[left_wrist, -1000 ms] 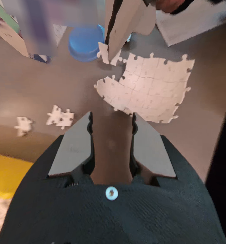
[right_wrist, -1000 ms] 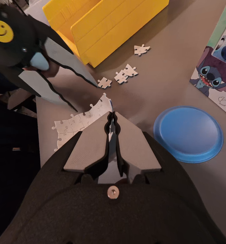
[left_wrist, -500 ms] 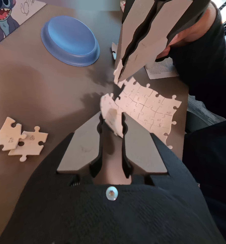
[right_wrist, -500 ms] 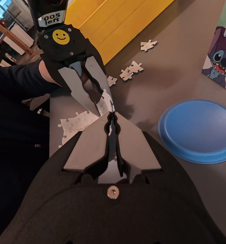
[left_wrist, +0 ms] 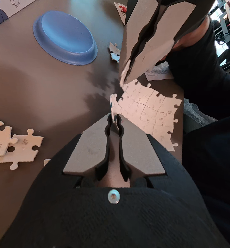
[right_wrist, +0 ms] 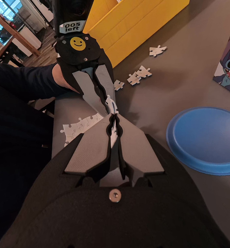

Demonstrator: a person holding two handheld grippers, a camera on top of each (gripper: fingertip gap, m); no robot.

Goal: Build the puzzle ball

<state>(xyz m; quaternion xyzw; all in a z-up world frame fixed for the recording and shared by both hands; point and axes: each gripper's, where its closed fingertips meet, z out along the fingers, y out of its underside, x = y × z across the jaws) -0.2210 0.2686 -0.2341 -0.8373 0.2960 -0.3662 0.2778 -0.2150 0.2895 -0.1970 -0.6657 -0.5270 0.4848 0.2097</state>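
A white, partly joined puzzle sheet lies on the brown table, with its near-left edge curled up off the surface. My left gripper is shut on that raised edge from below. My right gripper is shut on the same raised strip; white puzzle shows between its fingers. In the left wrist view the right gripper comes down from above. In the right wrist view the left gripper meets mine tip to tip over the sheet.
A blue dome-shaped base sits beyond the sheet. Loose pieces lie on the table, one by the right gripper. A yellow bin, a cartoon-printed box and a paper sheet border the area. One gripper's finger ends stand about 5 cm off the other's.
My left gripper has moved in to the sheet's raised edge and closed on it. My right gripper has stayed shut on the sheet and lifted slightly.
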